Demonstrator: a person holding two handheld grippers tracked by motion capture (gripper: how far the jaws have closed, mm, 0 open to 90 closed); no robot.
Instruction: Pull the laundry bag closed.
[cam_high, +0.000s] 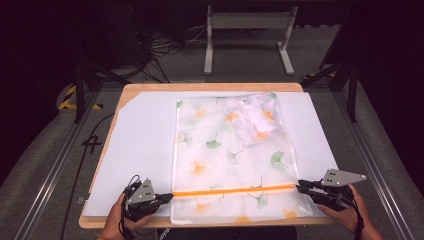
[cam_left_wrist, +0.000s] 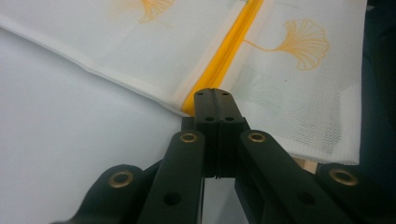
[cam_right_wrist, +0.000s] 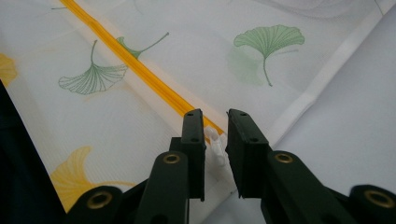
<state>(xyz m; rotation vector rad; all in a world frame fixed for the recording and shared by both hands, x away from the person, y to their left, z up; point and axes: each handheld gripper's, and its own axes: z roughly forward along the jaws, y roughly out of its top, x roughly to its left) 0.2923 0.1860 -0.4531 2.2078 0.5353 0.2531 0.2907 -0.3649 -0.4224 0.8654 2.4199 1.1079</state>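
- We see a white mesh bag with green and orange ginkgo leaves lying flat on the table, with crumpled white cloth inside its far right corner.
- Its orange zipper runs across the near end.
- Our left tool is clamped tight on the zipper's left end.
- Our right tool stands narrowly parted around the white pull tab, pads clear of it.
- White sheet lies bare either side; dark floor beyond.

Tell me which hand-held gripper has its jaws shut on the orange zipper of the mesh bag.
The left hand-held gripper: its jaws are pressed together on the orange zipper end. The right hand-held gripper shows a gap between its jaws.
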